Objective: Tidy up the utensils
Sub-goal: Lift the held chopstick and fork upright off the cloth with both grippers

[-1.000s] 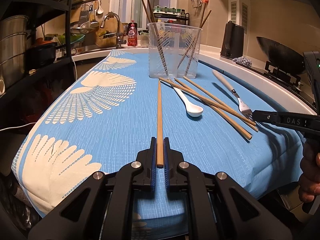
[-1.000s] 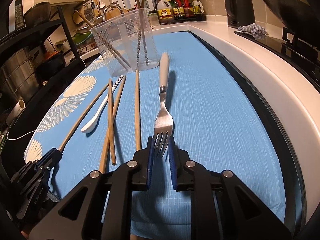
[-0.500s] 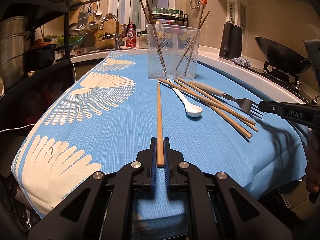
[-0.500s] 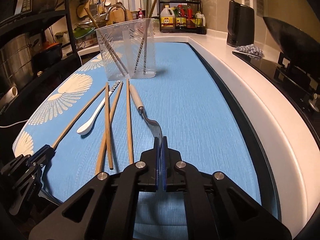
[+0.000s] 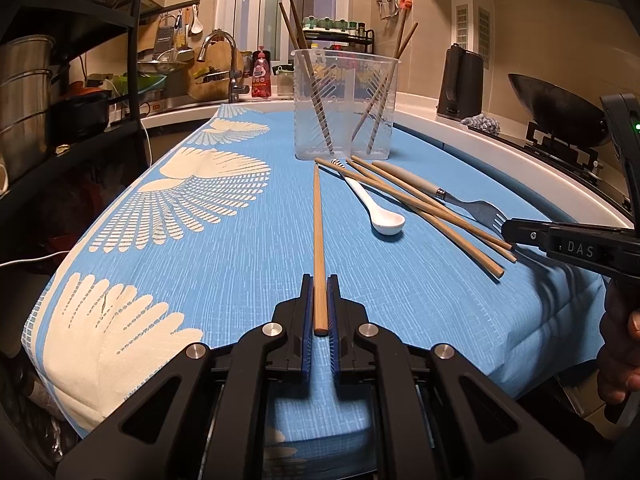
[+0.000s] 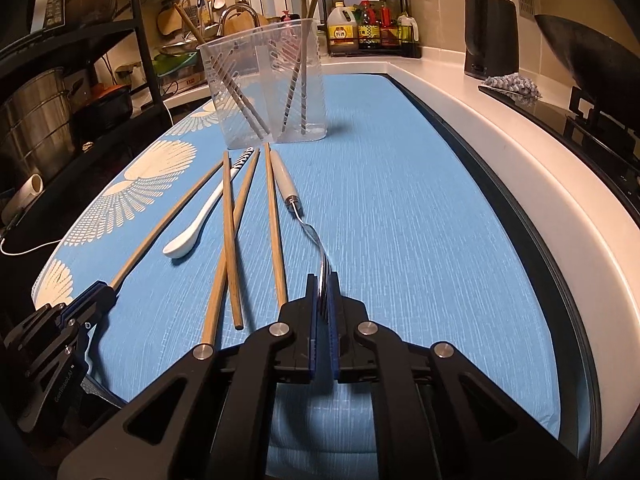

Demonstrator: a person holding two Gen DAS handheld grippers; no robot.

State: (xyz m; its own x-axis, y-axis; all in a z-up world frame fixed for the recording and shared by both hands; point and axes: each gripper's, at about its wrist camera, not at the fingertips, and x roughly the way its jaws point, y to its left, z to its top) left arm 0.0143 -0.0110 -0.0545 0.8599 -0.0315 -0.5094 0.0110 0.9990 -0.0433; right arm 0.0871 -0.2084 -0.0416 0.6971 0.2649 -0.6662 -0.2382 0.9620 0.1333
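My left gripper (image 5: 320, 280) is shut on the near end of a wooden chopstick (image 5: 318, 220) that lies along the blue cloth toward the clear utensil holder (image 5: 346, 108). My right gripper (image 6: 322, 280) has the tines of a fork (image 6: 285, 184), turned on edge, between its pads; the jaws are opening slightly but still press on it. The fork's pale handle rests on the cloth. Three loose chopsticks (image 6: 230, 240) and a white spoon (image 6: 180, 246) lie between the two grippers. The holder (image 6: 264, 88) has several chopsticks standing in it.
A white counter edge (image 6: 520, 168) borders the cloth on the right, with a black kettle (image 5: 460, 80), a wok (image 5: 556, 108) on a stove and a rag (image 6: 512, 82). Left of the table stands a dark rack with steel pots (image 5: 24, 92). A person's hand (image 5: 620, 344) holds the right gripper.
The right gripper closed on the fork's tines, and the fork rolled from flat onto its edge, its handle swinging left toward the loose chopsticks. The left gripper and its chopstick stayed put.
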